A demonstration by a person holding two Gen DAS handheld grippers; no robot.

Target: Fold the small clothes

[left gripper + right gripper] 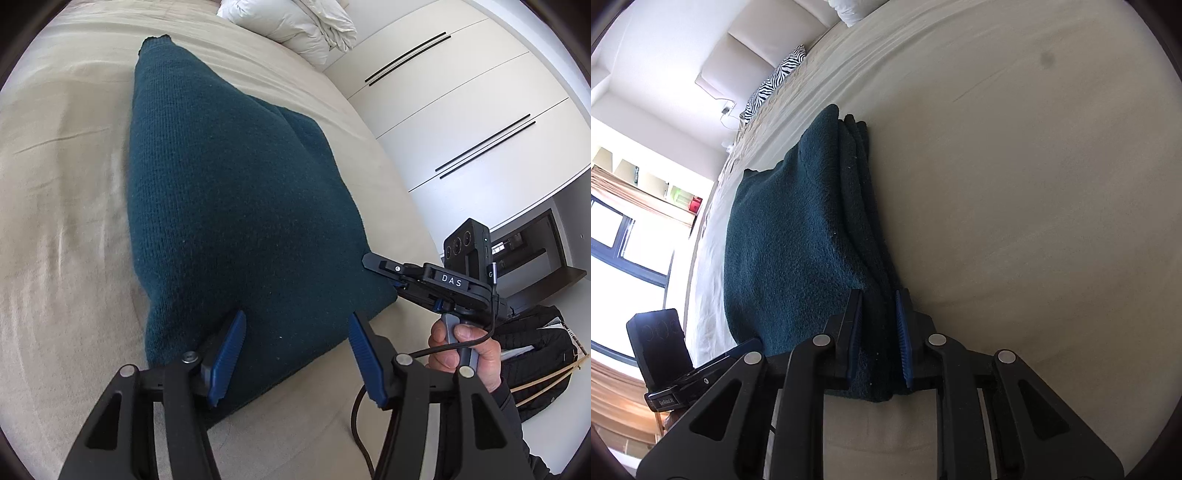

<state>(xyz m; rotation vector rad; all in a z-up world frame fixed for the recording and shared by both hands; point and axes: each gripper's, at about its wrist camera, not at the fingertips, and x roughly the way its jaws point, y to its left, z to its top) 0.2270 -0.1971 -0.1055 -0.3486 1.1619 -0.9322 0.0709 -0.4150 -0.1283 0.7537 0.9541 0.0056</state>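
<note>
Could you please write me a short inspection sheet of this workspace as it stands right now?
Surface: beige bed sheet, lightly creased, one small dark spot far off in the right wrist view.
Job's things: dark teal knitted garment, folded in several layers, lying on the sheet.
Clutter: nothing seen on the sheet near the garment.
Grippers: left gripper open, blue fingers over the garment's near edge; right gripper shut on the garment's layered edge.
Cables: black cable loops from the right gripper past the person's hand.
Surroundings: white pillows, white wardrobe doors, zebra-print cushion, window.
</note>
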